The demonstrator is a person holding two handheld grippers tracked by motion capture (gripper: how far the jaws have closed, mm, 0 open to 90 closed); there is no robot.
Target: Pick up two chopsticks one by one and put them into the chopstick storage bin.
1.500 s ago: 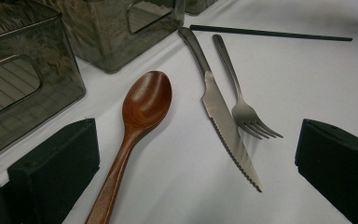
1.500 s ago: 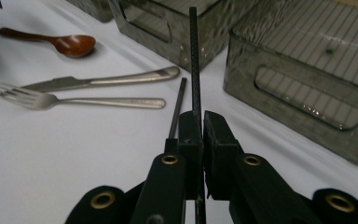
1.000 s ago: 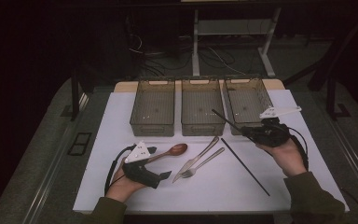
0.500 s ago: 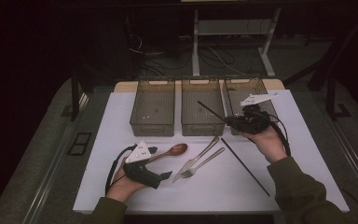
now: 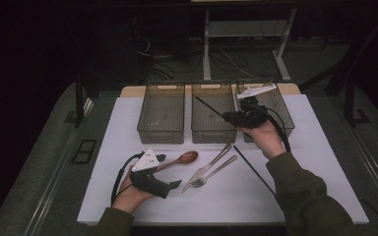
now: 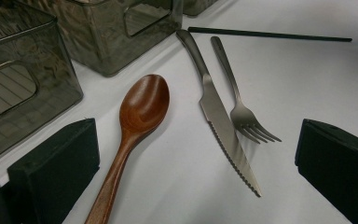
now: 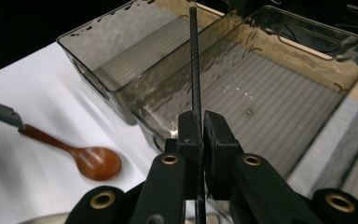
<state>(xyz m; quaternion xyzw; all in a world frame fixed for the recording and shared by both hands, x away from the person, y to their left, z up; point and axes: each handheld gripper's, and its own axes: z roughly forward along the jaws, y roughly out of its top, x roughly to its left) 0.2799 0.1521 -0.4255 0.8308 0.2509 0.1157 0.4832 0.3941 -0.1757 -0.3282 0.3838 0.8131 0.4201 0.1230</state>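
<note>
My right gripper (image 5: 232,118) is shut on a thin black chopstick (image 5: 209,107), which it holds in the air; the stick slants up and left above the middle smoky bin (image 5: 213,135). In the right gripper view the jaws (image 7: 202,135) pinch the chopstick (image 7: 194,60), which points over that bin (image 7: 307,44). My left gripper (image 5: 169,171) rests on the white mat, open. A wooden spoon (image 6: 142,107) lies between its jaws, untouched, with its handle close to the left finger (image 6: 56,163). Beside it lie a knife (image 6: 219,116), a fork (image 6: 242,112) and a second chopstick (image 6: 270,34).
Three clear smoky bins stand in a row at the mat's far edge: left (image 5: 160,135), middle, and right (image 5: 286,117). The second chopstick (image 5: 253,169) lies slanted under my right forearm. Knife (image 5: 209,166) and fork (image 5: 215,173) lie mid-mat. Dark floor surrounds the table.
My right gripper has carried the chopstick left and slightly up, from by the right bin to above the middle bin. The left gripper has stayed put.
</note>
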